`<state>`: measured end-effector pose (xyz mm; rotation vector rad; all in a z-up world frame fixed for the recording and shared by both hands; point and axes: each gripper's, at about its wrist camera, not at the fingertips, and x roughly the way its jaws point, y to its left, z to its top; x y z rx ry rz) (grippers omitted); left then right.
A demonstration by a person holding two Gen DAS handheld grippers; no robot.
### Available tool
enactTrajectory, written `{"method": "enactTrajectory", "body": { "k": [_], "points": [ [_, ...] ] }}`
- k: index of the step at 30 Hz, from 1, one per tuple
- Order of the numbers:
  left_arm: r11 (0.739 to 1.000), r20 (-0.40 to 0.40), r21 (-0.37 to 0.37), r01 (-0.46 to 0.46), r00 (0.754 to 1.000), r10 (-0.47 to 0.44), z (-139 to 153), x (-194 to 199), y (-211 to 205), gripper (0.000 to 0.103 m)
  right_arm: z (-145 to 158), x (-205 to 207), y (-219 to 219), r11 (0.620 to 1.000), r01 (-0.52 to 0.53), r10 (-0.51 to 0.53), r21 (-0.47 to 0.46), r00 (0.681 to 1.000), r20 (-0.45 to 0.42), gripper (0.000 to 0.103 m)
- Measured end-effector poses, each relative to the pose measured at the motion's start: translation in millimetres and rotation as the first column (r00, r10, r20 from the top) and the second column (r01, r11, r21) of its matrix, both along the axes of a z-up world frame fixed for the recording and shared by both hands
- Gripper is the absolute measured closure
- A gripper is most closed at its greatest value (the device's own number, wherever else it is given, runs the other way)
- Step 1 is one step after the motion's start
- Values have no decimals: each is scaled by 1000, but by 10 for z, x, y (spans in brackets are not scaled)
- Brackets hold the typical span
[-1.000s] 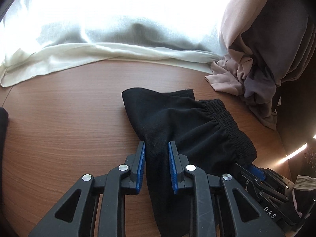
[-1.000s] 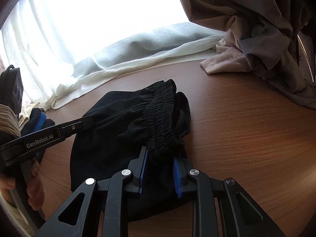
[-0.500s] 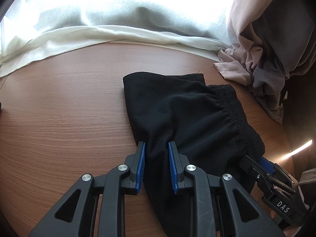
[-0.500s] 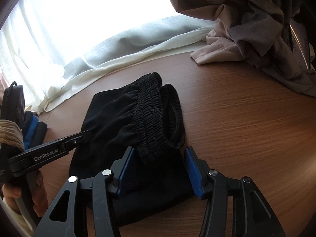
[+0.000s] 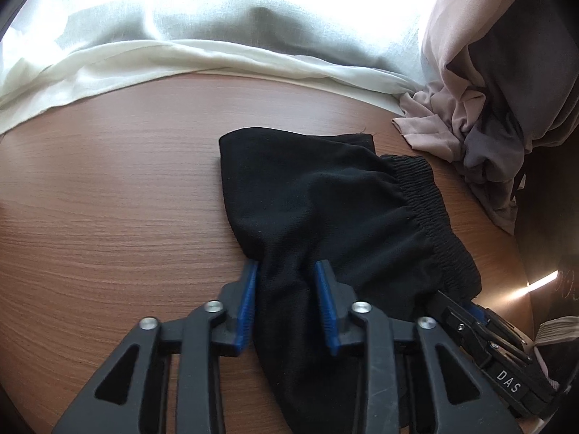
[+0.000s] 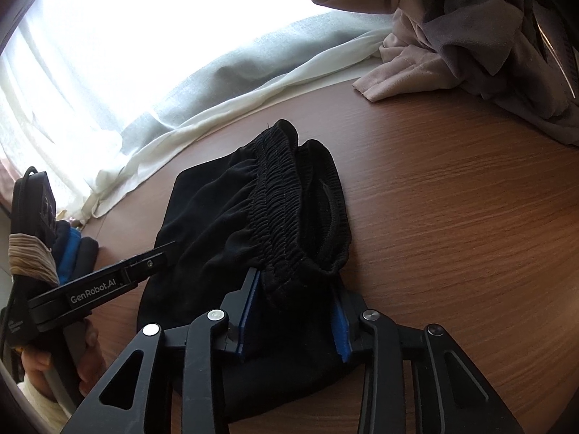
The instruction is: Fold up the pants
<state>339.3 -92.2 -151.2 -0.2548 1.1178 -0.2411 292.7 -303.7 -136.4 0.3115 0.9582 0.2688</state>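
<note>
Both sets of jaws now stand apart around the black pants (image 5: 325, 217), and that is the change you should read first. A second ago your right gripper (image 6: 295, 311) had its blue pads pinched onto the gathered waistband (image 6: 278, 209); half a second ago it spread wide, and now the pads sit open on either side of the waistband fold with cloth between them but no squeeze on it. Your left gripper (image 5: 286, 303) was nearly closed on the fabric edge through both earlier pictures; its jaws have now parted as well, moderately wide, with the cloth passing loosely between them. Judged from that, you are letting go: the fold you were laying down is placed, and the pants rest as a compact folded bundle on the wooden counter (image 5: 108, 199), waistband on top toward your right side. It looks near the end of the task, though the waistband still puckers up and may want flattening.

Outward from there, the white curtain (image 5: 181, 61) runs along the far edge of the counter, and a heap of pinkish-grey cloth (image 6: 452, 43) lies well apart at the far right.

Much is hard to make out. The near end of the pants runs under both grippers and out of the pictures, so you cannot see how many layers lie there or whether the legs are square. The black fabric swallows its own creases, and the window glare washes out everything behind the curtain.
</note>
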Motion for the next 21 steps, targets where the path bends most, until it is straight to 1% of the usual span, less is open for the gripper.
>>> {"method": "enactTrajectory", "body": {
  "k": [1,2,5,8,12,15,18,21],
  "points": [
    [1000,5,-9,2,1000,-2,3,-1,-8,80,1,2,4,1000,-3,3,-1,1000,1,72],
    [1000,5,-1,9,1000,-9,9,-4,-28,81,9,0,19,1000,-7,7,-13,1000,5,75],
    [997,64,75,24,998,-29,112,-53,-111,82,77,-23,64,998,-17,19,-55,999,33,78],
    [996,110,93,14,994,-25,259,-79,-111,82,183,-54,116,995,-34,41,-96,997,72,79],
    [993,149,122,-1,989,-17,446,-94,-76,82,315,-66,117,996,-31,39,-88,995,93,80],
    [994,163,109,1,987,-19,549,-133,-46,82,407,-88,109,996,-31,40,-84,993,109,80],
    [998,161,64,-9,987,-2,611,-185,-9,82,488,-123,112,996,-35,45,-81,991,125,80],
    [997,181,75,-15,983,1,695,-256,-19,82,570,-169,112,997,-40,50,-73,989,143,80]
  ]
}}
